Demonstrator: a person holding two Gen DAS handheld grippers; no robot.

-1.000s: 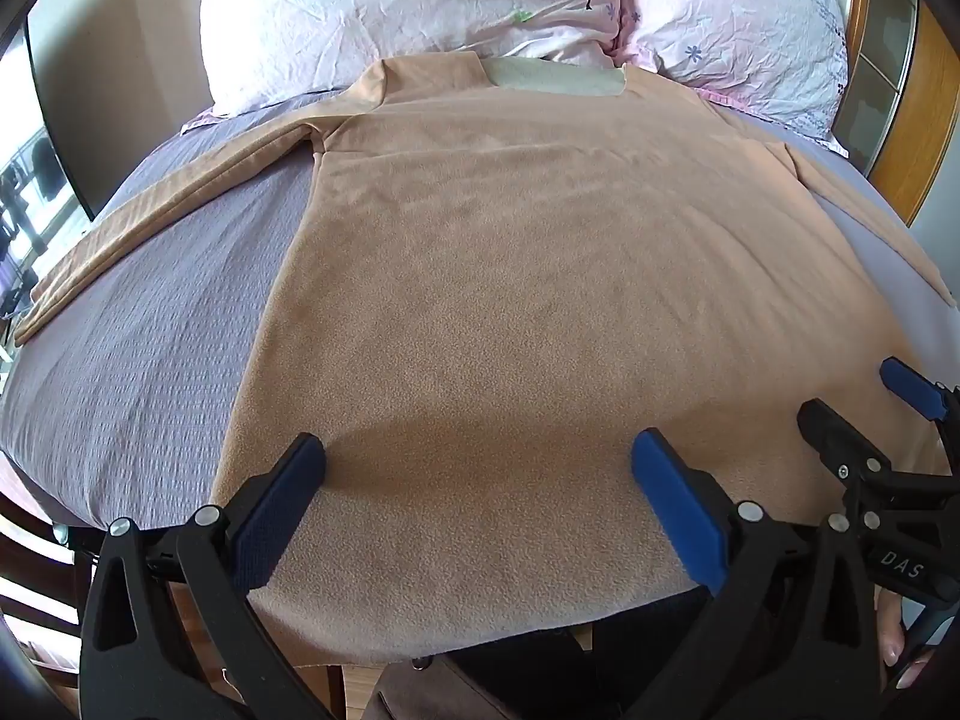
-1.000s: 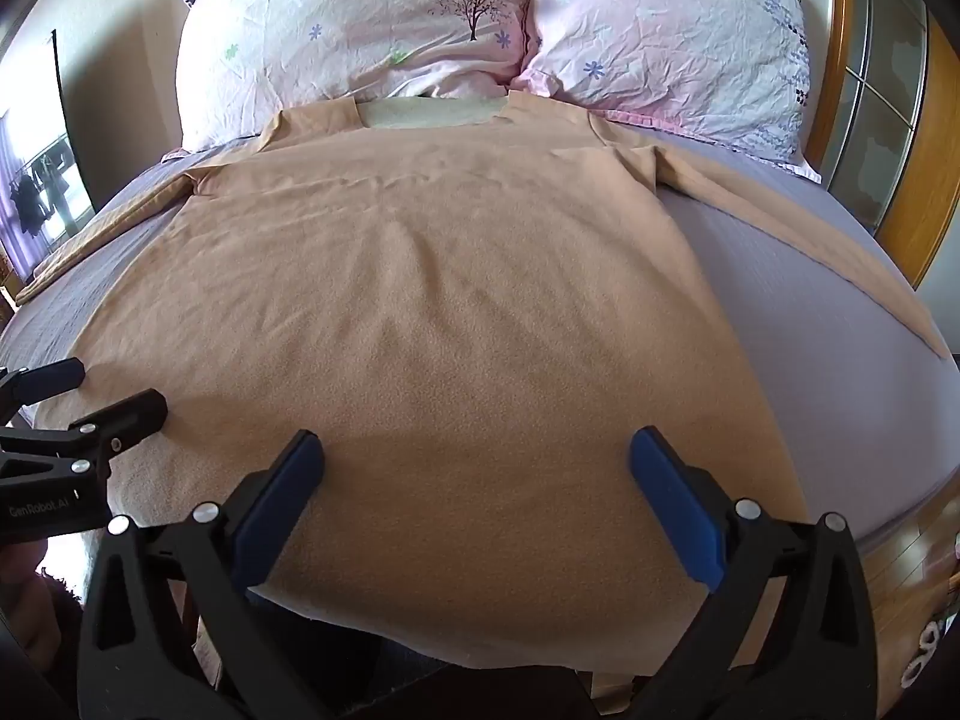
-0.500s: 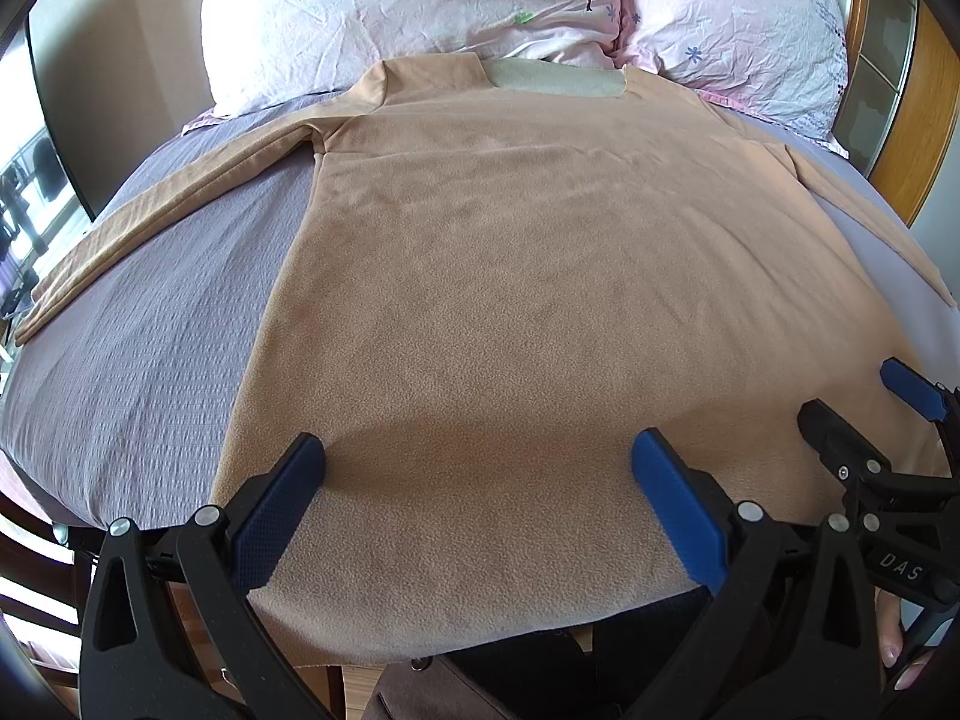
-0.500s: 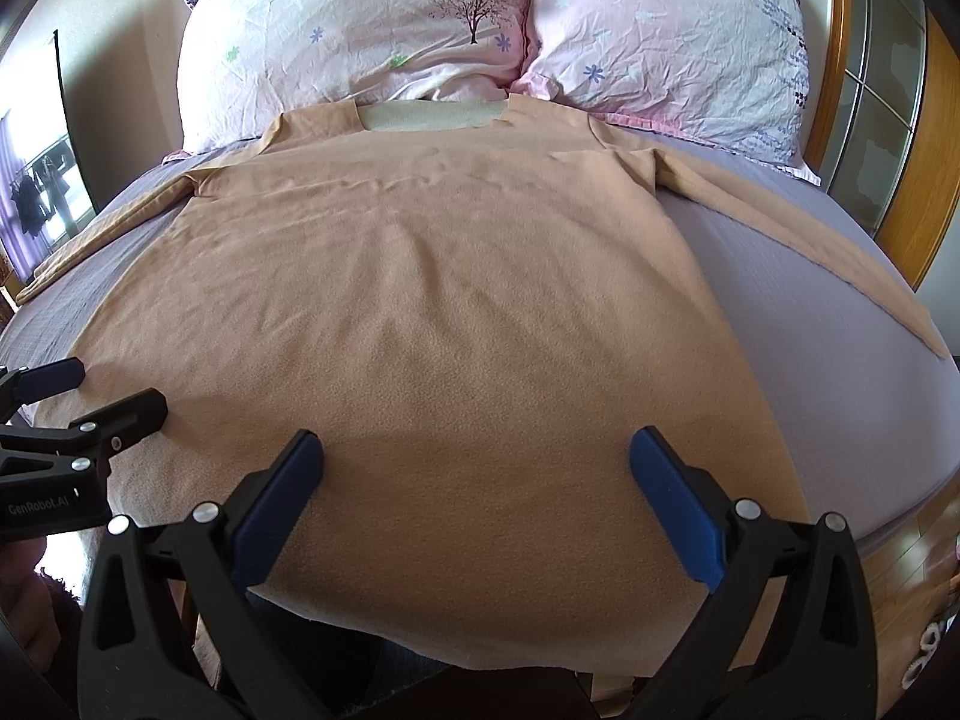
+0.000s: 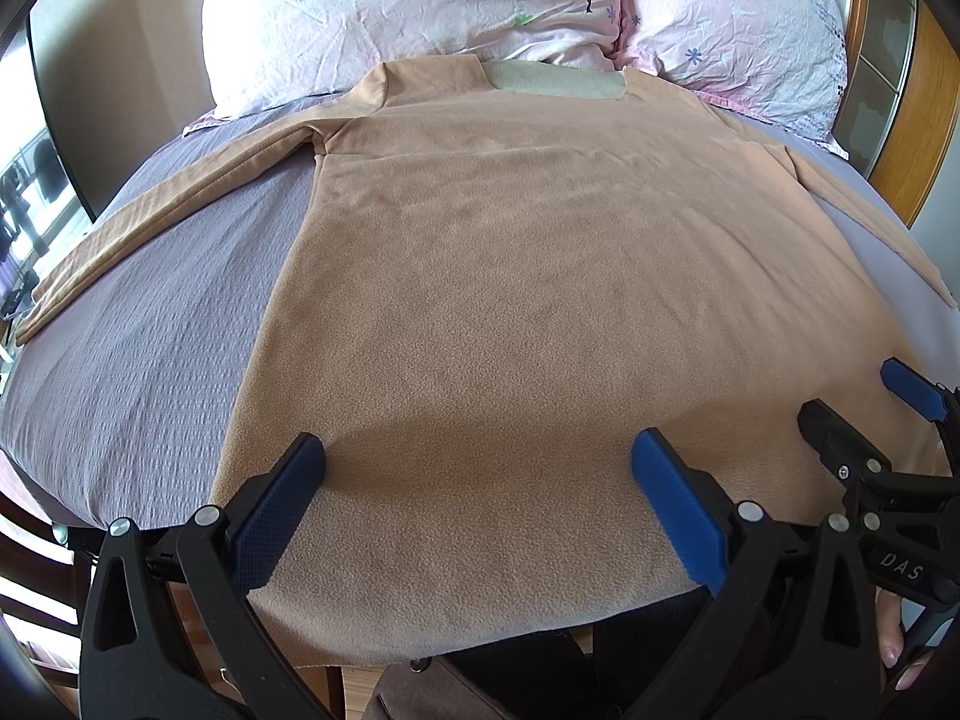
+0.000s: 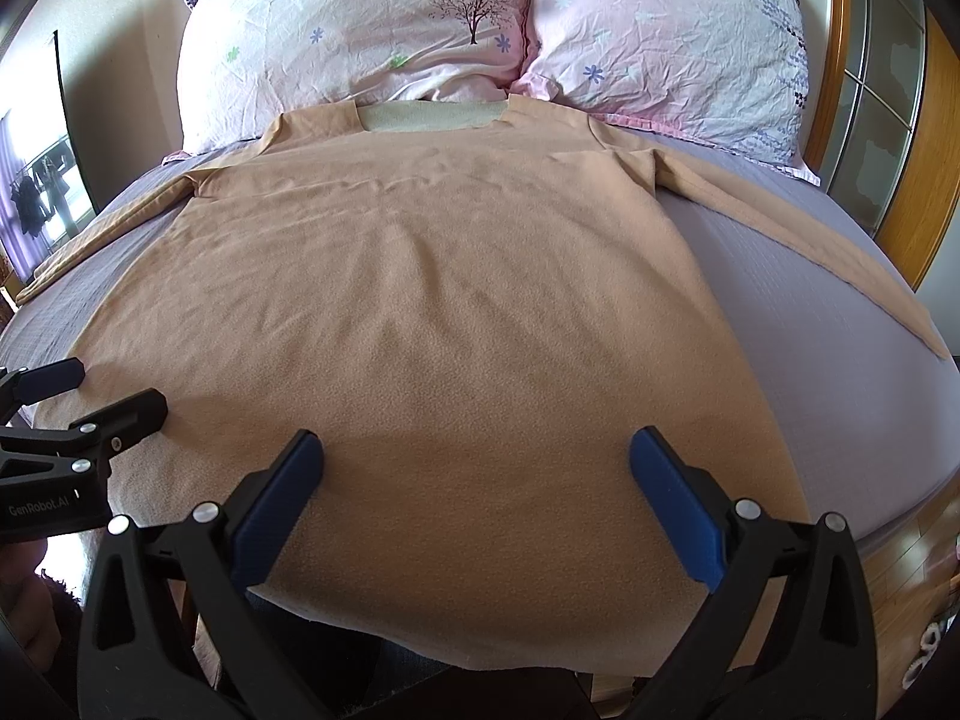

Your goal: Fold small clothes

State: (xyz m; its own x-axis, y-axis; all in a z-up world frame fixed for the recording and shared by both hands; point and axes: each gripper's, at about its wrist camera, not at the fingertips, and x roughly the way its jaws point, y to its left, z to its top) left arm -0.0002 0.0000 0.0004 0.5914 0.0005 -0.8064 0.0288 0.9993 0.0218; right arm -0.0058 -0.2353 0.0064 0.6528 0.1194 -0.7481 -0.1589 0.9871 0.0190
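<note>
A tan long-sleeved fleece top (image 5: 528, 276) lies flat on the bed, collar toward the pillows, both sleeves spread out to the sides; it also shows in the right wrist view (image 6: 444, 312). Its hem hangs over the near bed edge. My left gripper (image 5: 477, 492) is open and empty, hovering above the hem on the left half. My right gripper (image 6: 477, 492) is open and empty above the hem on the right half. Each gripper shows at the edge of the other's view: the right one (image 5: 864, 414), the left one (image 6: 90, 396).
The bed has a lilac-grey sheet (image 5: 138, 336). Two pink floral pillows (image 6: 384, 30) lean at the head. A wooden headboard frame (image 6: 936, 138) stands at the right. A window (image 5: 24, 210) is at the left. Wooden floor (image 6: 924, 600) shows below the bed's right edge.
</note>
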